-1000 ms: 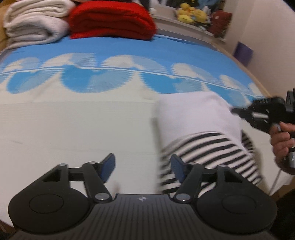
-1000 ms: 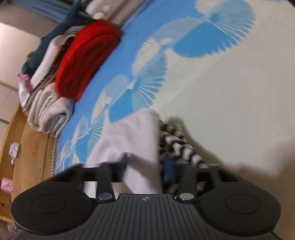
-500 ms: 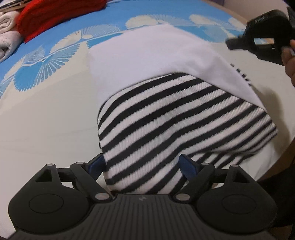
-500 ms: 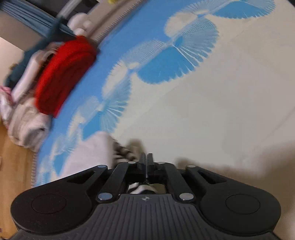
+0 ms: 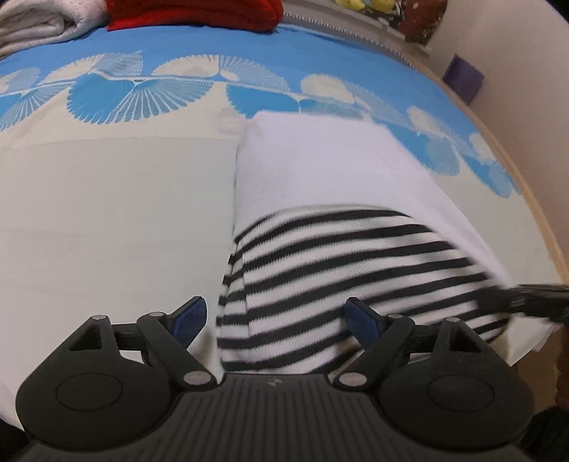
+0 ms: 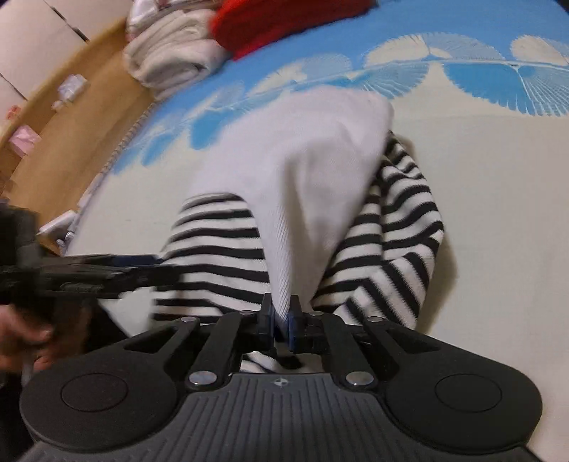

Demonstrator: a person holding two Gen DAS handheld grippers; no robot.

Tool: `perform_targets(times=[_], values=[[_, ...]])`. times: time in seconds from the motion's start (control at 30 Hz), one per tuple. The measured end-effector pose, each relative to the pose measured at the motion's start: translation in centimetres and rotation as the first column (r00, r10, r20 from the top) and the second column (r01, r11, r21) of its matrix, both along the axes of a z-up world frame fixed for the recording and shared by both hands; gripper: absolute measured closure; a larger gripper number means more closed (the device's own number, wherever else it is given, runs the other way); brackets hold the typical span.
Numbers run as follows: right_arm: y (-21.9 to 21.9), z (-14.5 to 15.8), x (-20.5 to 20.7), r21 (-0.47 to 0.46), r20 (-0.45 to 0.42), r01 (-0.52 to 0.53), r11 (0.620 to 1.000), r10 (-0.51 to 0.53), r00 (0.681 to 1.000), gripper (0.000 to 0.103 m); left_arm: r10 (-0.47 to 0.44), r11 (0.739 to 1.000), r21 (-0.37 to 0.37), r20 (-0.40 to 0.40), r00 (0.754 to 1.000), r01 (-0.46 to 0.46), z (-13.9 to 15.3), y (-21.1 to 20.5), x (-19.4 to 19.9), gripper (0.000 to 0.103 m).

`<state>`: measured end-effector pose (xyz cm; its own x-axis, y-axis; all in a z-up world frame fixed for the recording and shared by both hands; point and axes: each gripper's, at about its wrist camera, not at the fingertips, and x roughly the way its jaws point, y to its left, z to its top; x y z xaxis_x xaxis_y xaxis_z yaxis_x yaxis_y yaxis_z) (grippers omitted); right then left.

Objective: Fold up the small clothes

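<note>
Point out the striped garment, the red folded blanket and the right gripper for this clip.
striped garment (image 5: pixel 338 270): left wrist view, middle of the black-and-white striped panel.
red folded blanket (image 5: pixel 199 12): left wrist view, its front folded edge.
right gripper (image 6: pixel 281 320): right wrist view, between the jaws, shut on the white fabric.

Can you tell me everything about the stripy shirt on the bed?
The stripy shirt is a soft ribbed knit with black and white stripes and a plain white part at the far end. It lies bunched on the cream and blue bedspread, near the bed's edge. The right gripper is shut on a fold of the white part, lifting it into a peak. The left gripper stands open over the striped end, not pinching it.
</note>
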<state>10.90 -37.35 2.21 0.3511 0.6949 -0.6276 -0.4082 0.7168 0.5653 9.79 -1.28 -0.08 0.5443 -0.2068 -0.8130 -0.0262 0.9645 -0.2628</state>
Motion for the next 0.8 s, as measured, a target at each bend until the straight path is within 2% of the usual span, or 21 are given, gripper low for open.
perform_targets(times=[0.07,0.1,0.17,0.23,0.3,0.33,0.43,0.53,0.57,0.6,0.63,0.67,0.73,0.8], values=[[-3.1,1.4,-1.2,0.1,0.01,0.059,0.993,-0.06,0.998,0.099,0.009,0.999,-0.033,0.015,1.0,-0.008,0.4,0.1,0.3,0.014],[-4.3,1.5,-1.9,0.108,0.008,0.083,0.991,-0.084,0.996,0.099,0.013,0.999,-0.046,0.018,1.0,-0.012,0.5,0.0,0.5,0.014],[-5.1,0.5,-2.7,0.042,-0.034,0.113,0.993,-0.112,0.993,0.099,0.012,0.998,-0.062,0.018,1.0,-0.011,0.4,-0.4,1.1,0.014],[-4.7,-1.7,-3.0,-0.068,-0.107,0.107,0.992,-0.114,0.988,0.099,0.0,0.999,-0.051,0.003,1.0,0.0,-0.2,-1.1,1.4,0.014],[-3.8,-3.8,-2.9,-0.161,-0.155,0.093,0.983,-0.118,0.981,0.099,-0.05,0.999,-0.001,-0.051,0.997,0.05,-1.9,-2.0,2.1,0.013],[-3.5,-4.3,-2.8,-0.177,-0.168,0.091,0.98,-0.122,0.978,0.099,-0.058,0.998,0.027,-0.072,0.996,0.06,-2.4,-2.2,2.3,0.012],[-2.5,-4.2,-2.6,-0.215,-0.163,0.065,0.974,-0.101,0.981,0.099,-0.043,0.999,0.006,-0.065,0.997,0.043,-1.2,-1.8,2.4,0.015],[-1.5,-4.2,-1.8,-0.26,-0.155,0.044,0.965,-0.087,0.984,0.099,-0.05,0.997,-0.055,-0.009,0.999,0.049,0.1,-1.3,1.4,0.016],[-1.4,-4.2,-1.8,-0.269,-0.155,0.036,0.962,-0.08,0.985,0.099,-0.073,0.996,-0.046,-0.014,0.997,0.072,-0.4,-1.5,1.1,0.016],[-1.4,-4.4,-1.6,-0.277,-0.16,0.03,0.96,-0.077,0.984,0.099,-0.108,0.994,0.003,-0.05,0.993,0.108,-1.6,-2.0,0.9,0.015],[-1.0,-4.3,-1.2,-0.288,-0.161,0.022,0.957,-0.071,0.984,0.099,-0.142,0.987,0.058,-0.091,0.986,0.148,-3.3,-2.4,0.7,0.01],[-0.6,-4.3,-0.9,-0.306,-0.157,0.005,0.952,-0.056,0.986,0.099,-0.143,0.987,0.063,-0.1,0.985,0.15,-4.1,-2.3,0.5,0.004],[1.2,-4.1,-0.7,-0.375,-0.131,-0.049,0.926,-0.001,0.991,0.097,-0.107,0.994,0.006,-0.122,0.987,0.109,-4.3,-1.3,0.6,0.004],[2.9,-2.9,-1.7,-0.474,-0.065,-0.118,0.872,0.099,0.993,0.095,-0.089,0.996,-0.001,-0.117,0.989,0.09,-3.3,-1.0,0.6,0.006]])
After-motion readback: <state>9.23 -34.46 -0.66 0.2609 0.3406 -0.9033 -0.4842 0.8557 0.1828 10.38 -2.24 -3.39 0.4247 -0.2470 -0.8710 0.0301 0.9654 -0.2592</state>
